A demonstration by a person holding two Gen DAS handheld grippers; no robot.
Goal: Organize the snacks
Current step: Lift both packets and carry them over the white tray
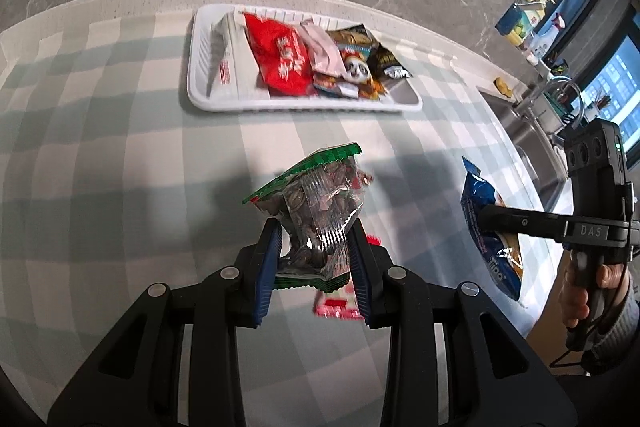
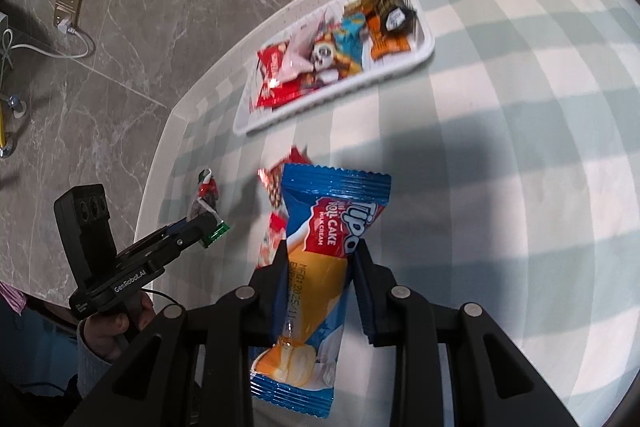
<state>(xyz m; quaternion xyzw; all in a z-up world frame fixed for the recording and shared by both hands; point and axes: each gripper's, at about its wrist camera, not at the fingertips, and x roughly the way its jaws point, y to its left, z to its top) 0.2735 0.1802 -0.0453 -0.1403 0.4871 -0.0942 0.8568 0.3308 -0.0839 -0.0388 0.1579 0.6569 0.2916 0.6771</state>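
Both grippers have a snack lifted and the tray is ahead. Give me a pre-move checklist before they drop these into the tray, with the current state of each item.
1. Left gripper clamped on the clear seed packet: ok, pads pinch its lower half.
2. Right gripper clamped on the blue roll cake packet: ok, held around the middle.
3. Both packets clear of the checked tablecloth: ok, both hang in the air.
4. White tray has free room: ok, its left end is bare.
5. Tray in view and unobstructed from both wrists: ok.
6. Snacks left on the cloth: not ok, a red packet remains; how many more, cannot tell.
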